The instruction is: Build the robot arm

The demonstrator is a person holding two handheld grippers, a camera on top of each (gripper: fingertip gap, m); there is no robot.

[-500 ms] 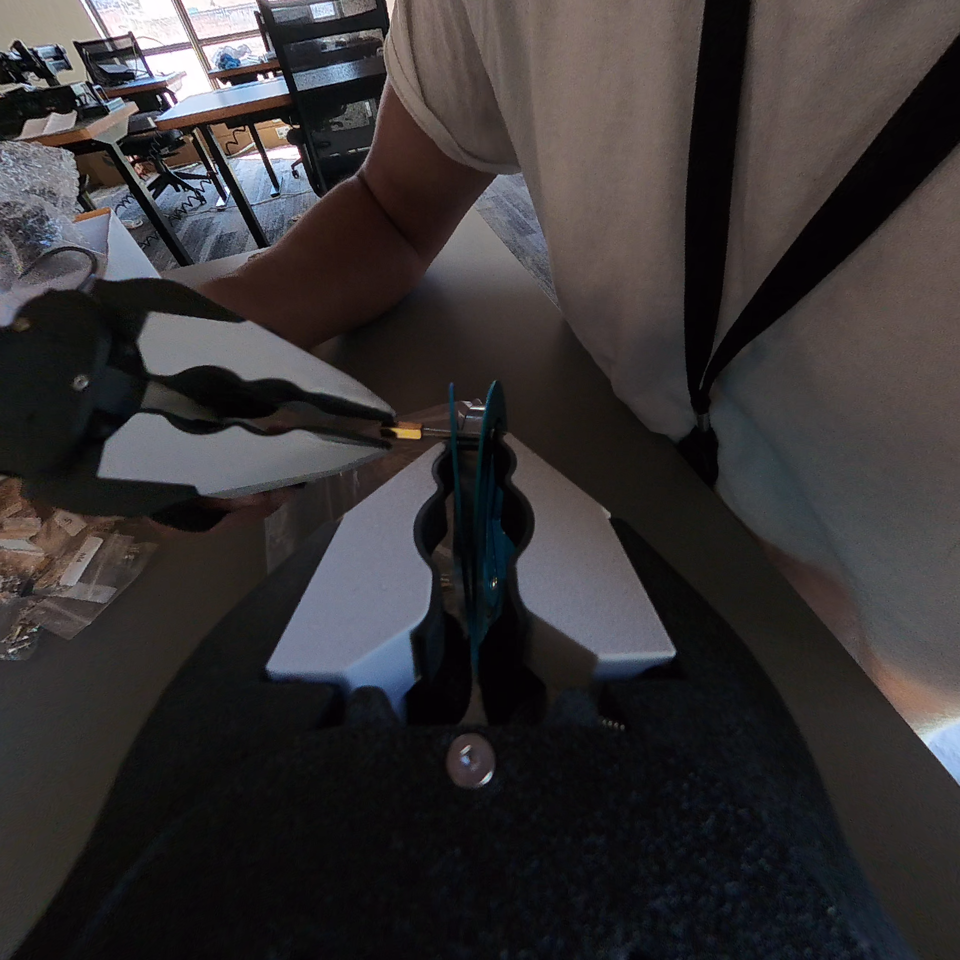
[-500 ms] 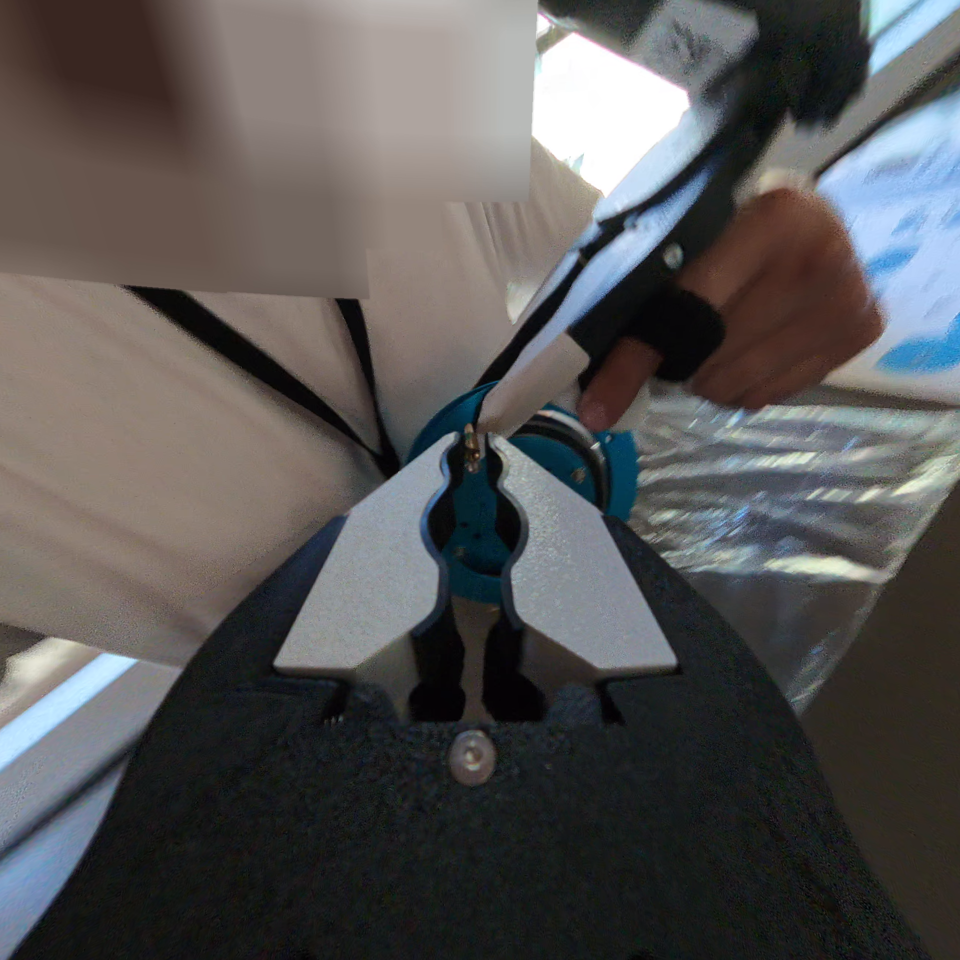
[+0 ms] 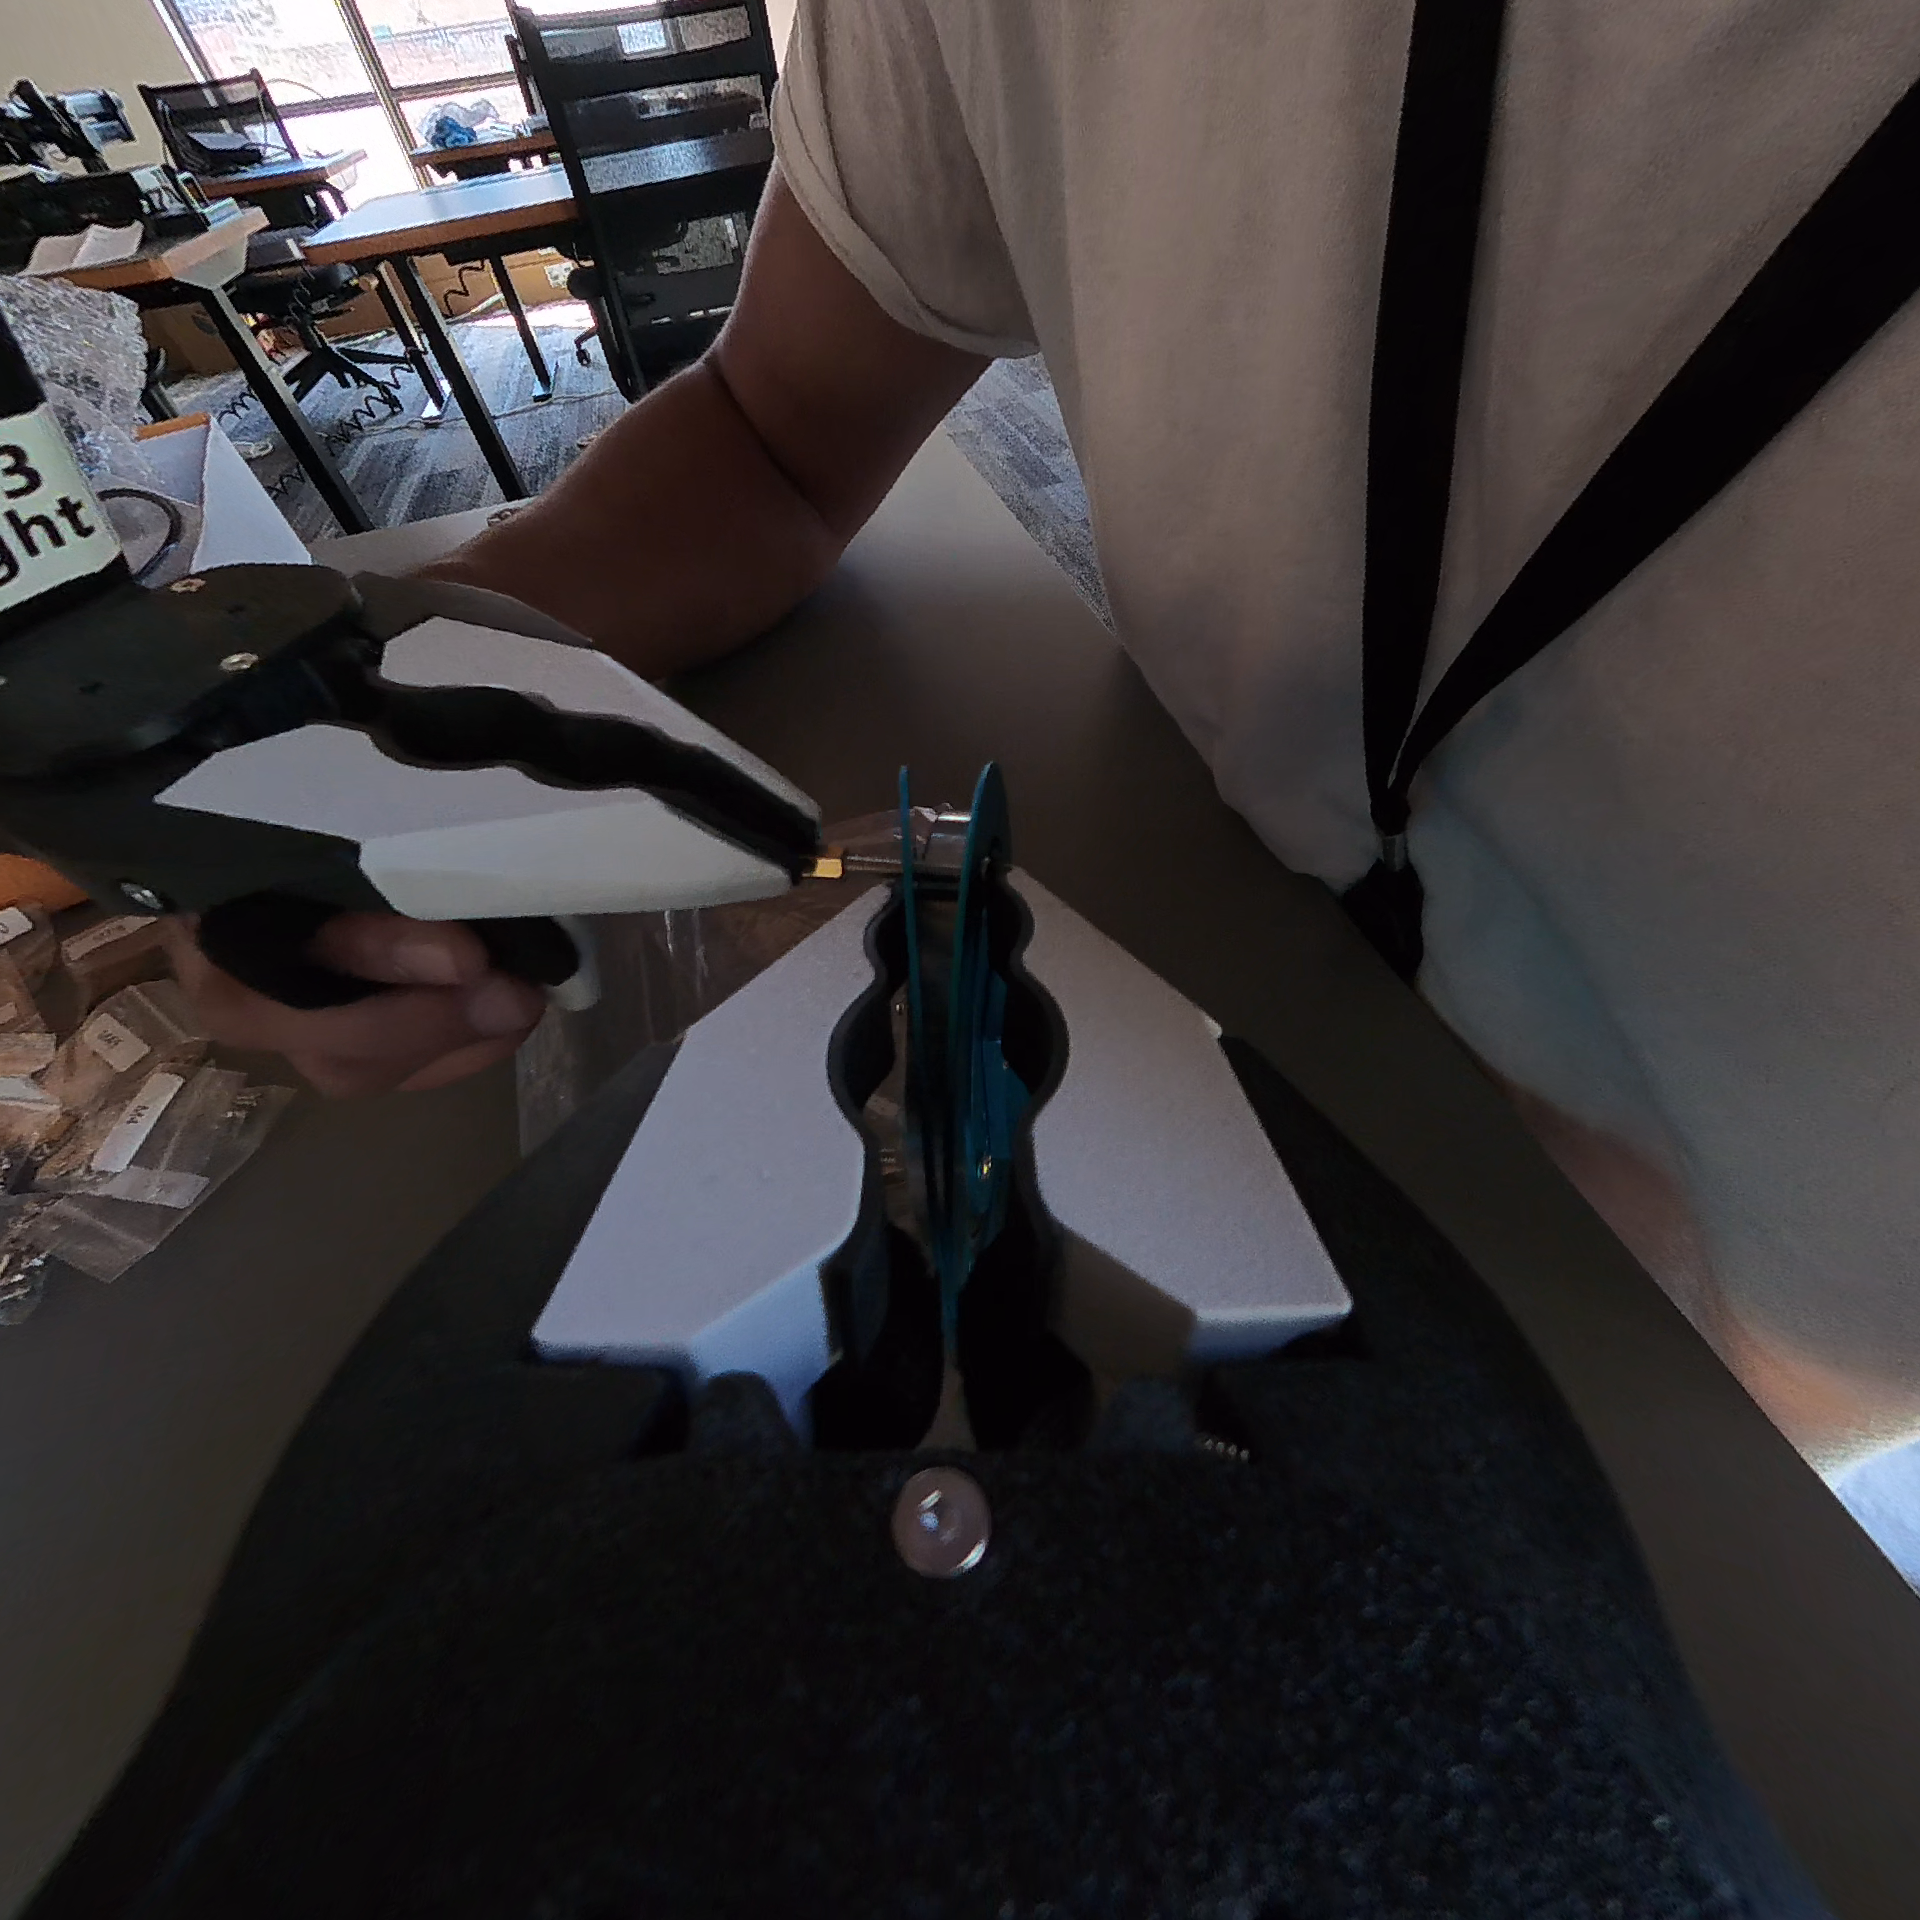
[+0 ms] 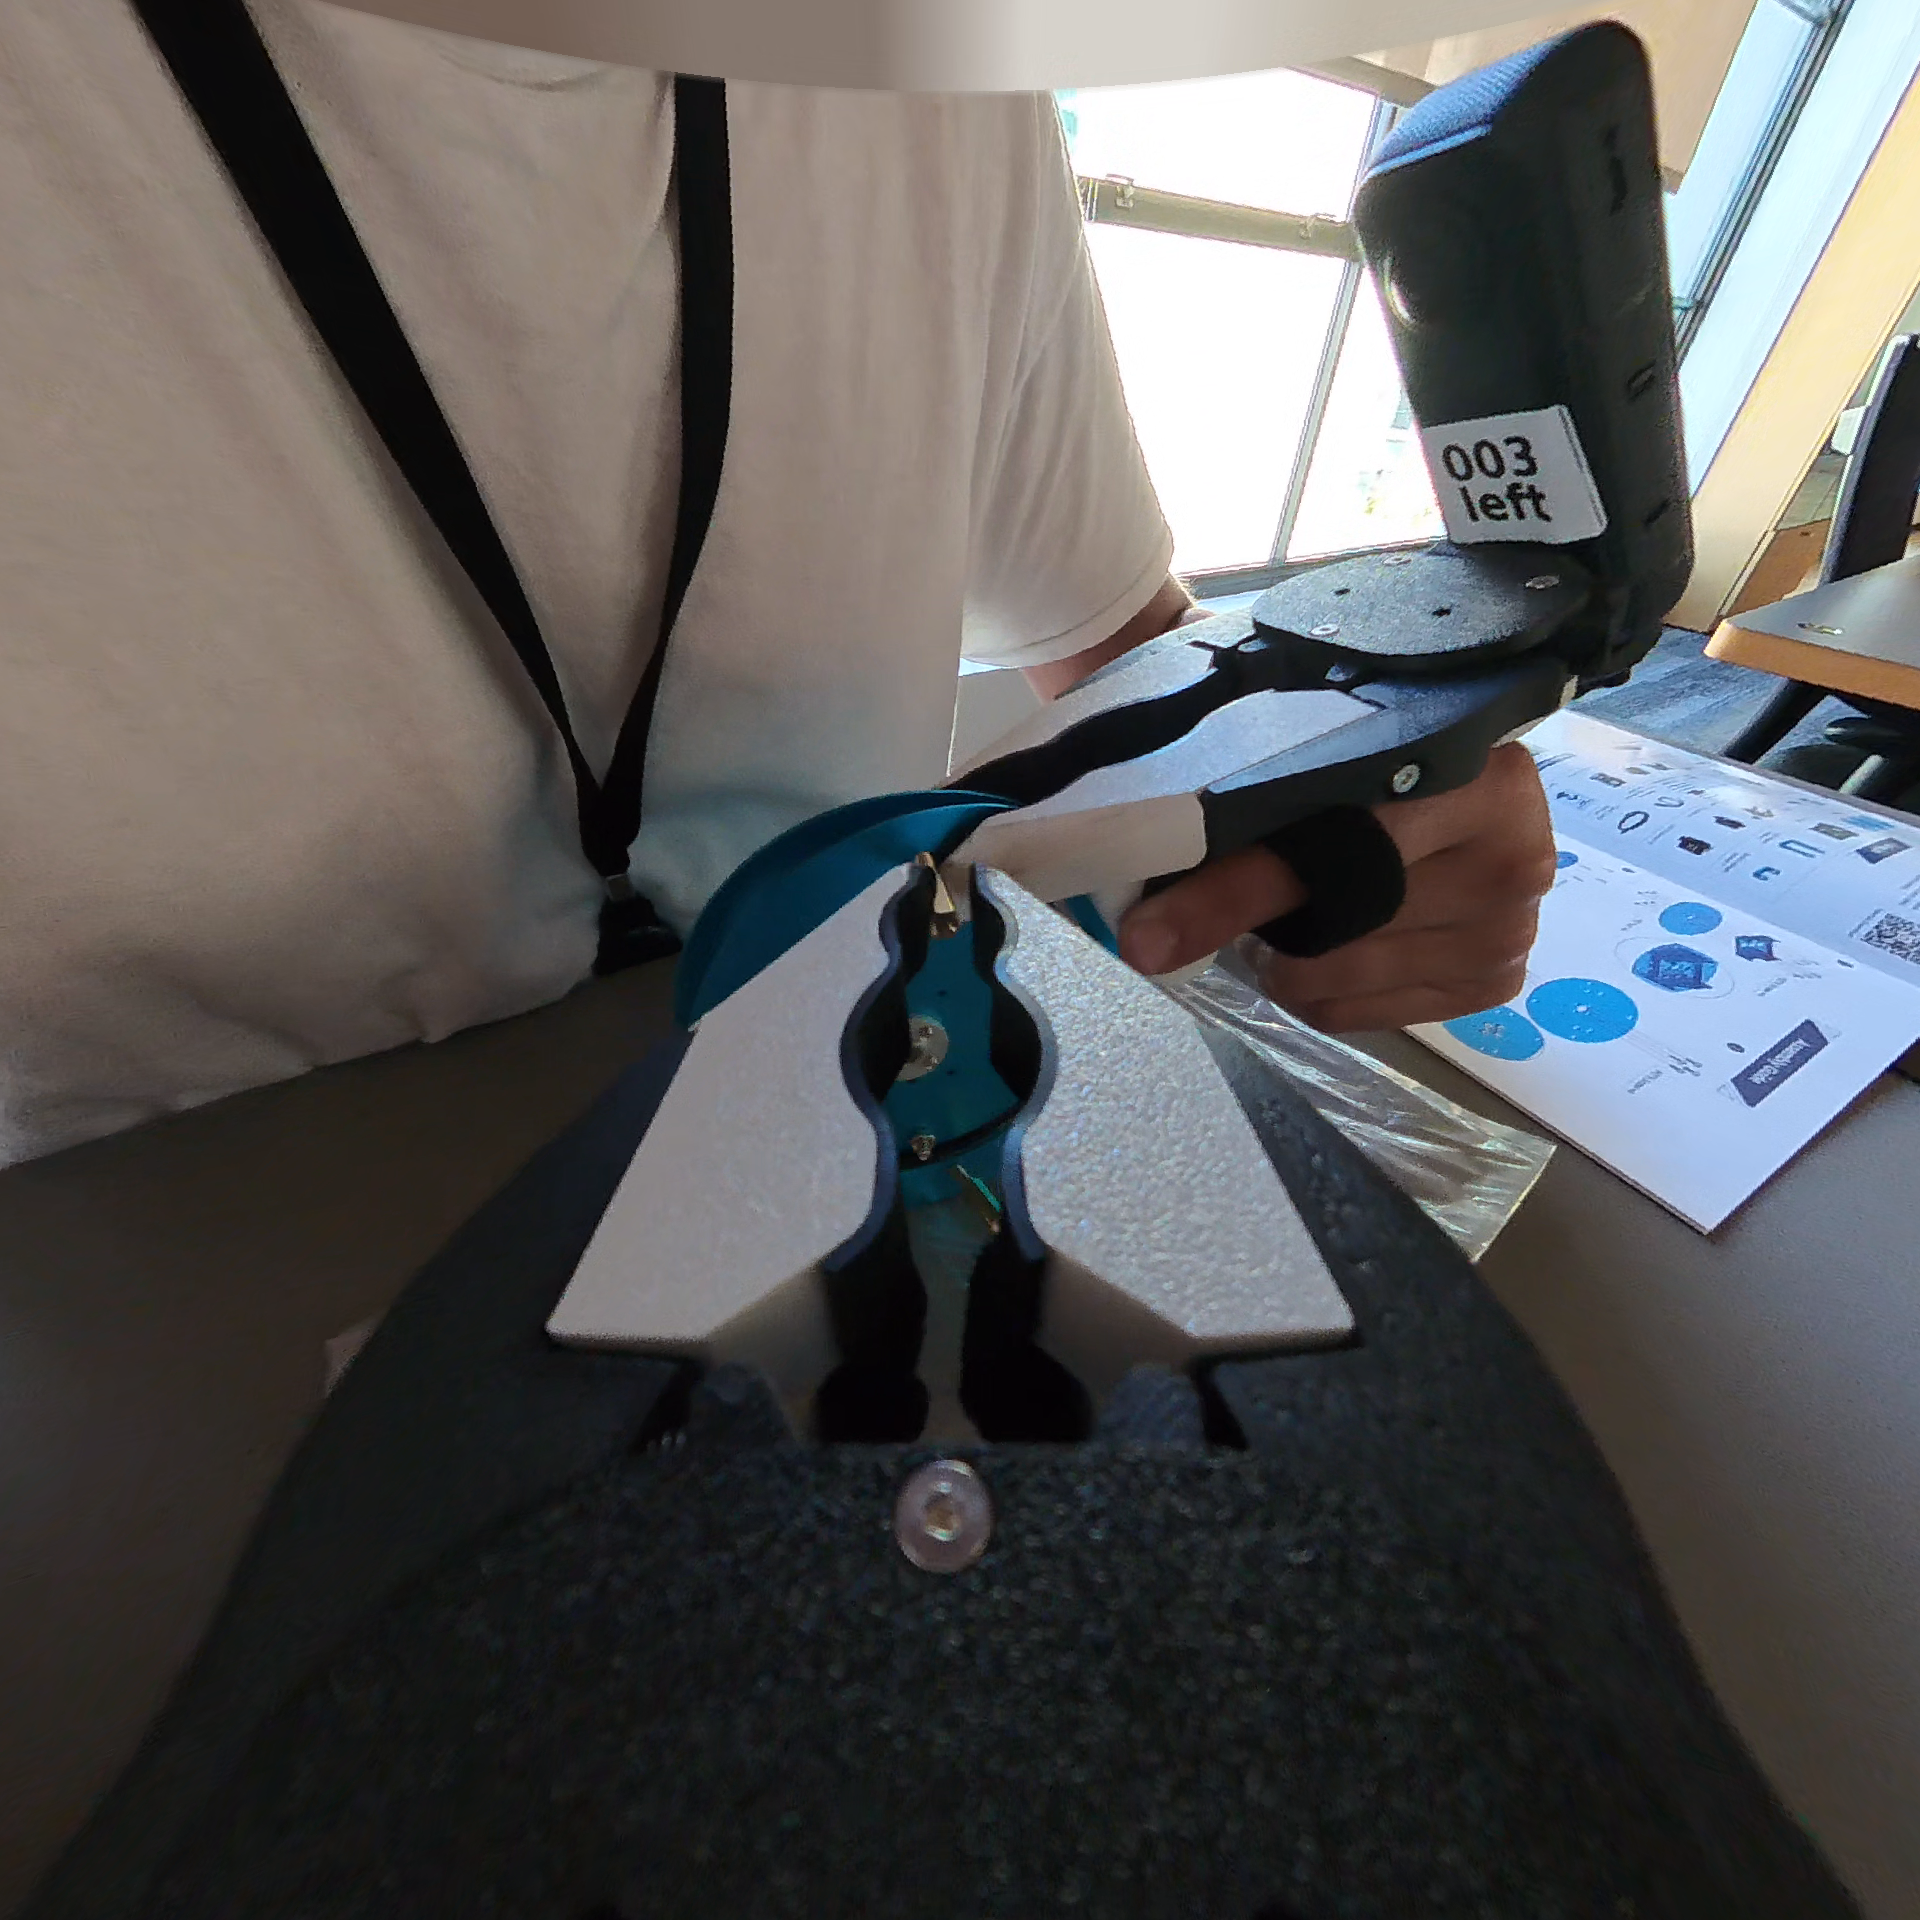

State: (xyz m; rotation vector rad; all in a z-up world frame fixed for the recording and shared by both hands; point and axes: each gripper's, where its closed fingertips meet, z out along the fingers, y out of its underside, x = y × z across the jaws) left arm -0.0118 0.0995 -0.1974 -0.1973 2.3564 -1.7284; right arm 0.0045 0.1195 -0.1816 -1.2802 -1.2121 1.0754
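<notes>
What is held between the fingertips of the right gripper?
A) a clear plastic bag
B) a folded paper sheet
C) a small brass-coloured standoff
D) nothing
C: the right gripper pinches a small brass-coloured standoff against the teal round plates clamped in the left gripper.

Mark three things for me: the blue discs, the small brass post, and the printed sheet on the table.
blue discs [image 3: 975, 1049]: left wrist view, on the disc edge between the left gripper's fingers.
brass post [image 4: 941, 896]: right wrist view, on its tapered body at the right gripper's fingertips.
printed sheet [image 4: 1704, 997]: right wrist view, on its white middle.
</notes>
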